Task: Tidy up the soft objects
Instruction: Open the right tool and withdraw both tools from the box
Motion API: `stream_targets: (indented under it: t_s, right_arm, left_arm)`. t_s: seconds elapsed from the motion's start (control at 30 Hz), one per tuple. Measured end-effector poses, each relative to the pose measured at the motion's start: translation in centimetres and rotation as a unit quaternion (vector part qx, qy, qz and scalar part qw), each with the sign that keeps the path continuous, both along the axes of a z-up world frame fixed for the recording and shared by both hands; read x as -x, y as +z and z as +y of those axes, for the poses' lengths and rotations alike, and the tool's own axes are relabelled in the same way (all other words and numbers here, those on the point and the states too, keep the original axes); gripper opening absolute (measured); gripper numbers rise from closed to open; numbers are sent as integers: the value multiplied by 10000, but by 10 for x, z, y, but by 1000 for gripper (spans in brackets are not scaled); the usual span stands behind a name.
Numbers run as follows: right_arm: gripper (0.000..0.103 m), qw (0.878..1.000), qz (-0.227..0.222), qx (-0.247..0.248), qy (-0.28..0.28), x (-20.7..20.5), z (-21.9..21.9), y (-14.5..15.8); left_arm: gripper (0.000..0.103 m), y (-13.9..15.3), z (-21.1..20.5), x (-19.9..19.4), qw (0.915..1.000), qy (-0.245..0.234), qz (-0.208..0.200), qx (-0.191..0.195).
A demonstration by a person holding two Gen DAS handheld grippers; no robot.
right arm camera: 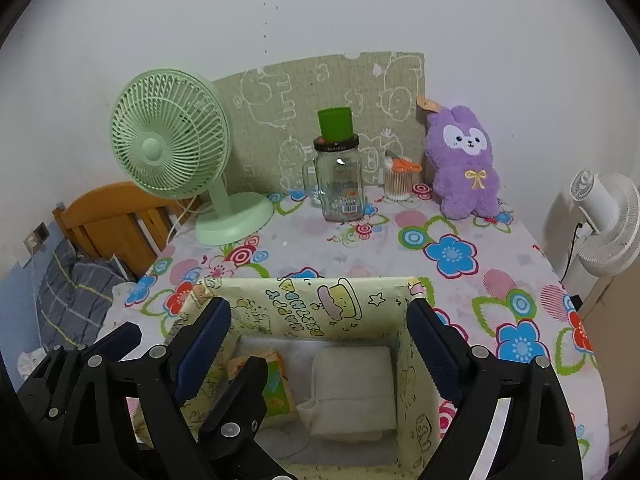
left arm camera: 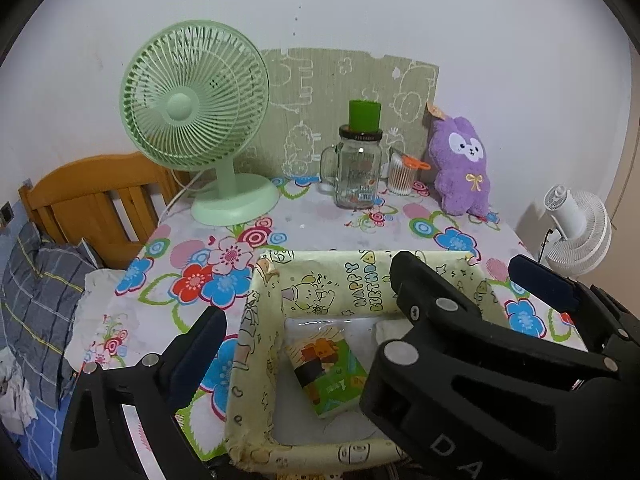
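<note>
A yellow cartoon-printed box sits at the near edge of the worktop, which is covered in a flowered cloth. Inside the box, a green tissue pack lies toward its left wall and a folded white cloth lies beside it, toward the right wall. The left claw hangs above the box's left side, spread wide and holding nothing. The right claw hovers over the box as well, its two blue-padded fingers wide apart near the side walls, also empty. Beyond the box, at the worktop's far right against the wall, a purple plush toy sits upright. Left of the plush stand a cotton-swab jar, a glass mug jar with a green cup on its lid, and a green fan.
</note>
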State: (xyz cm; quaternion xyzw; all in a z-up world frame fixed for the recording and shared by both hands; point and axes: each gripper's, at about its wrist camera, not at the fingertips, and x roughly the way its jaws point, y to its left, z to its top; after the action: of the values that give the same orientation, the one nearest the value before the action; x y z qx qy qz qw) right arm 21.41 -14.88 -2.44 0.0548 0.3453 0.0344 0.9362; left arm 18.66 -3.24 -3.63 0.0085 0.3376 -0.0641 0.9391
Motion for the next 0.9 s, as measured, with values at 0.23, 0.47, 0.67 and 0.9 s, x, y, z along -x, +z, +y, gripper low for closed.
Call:
stream_targets:
  t_s: [0.23,0.47,0.67,0.9]
  right_arm:
    - [95,9998,-187,25,-23,20,2,18]
    - [98,9992,-403,71,-18,44,2,37]
    - [100,9983,-562,134,-44,66,1,51]
    - [100,9975,-630,304,54,89,4,61]
  left_arm:
    - [100,15,2,19,9999,-17,-142,-5]
    - [101,30,2,43,9993,-31,-385,2]
    - [102,39,2,62,9985,-52,-546,13]
    - [102,45,2,84,9976,-71,-689,27]
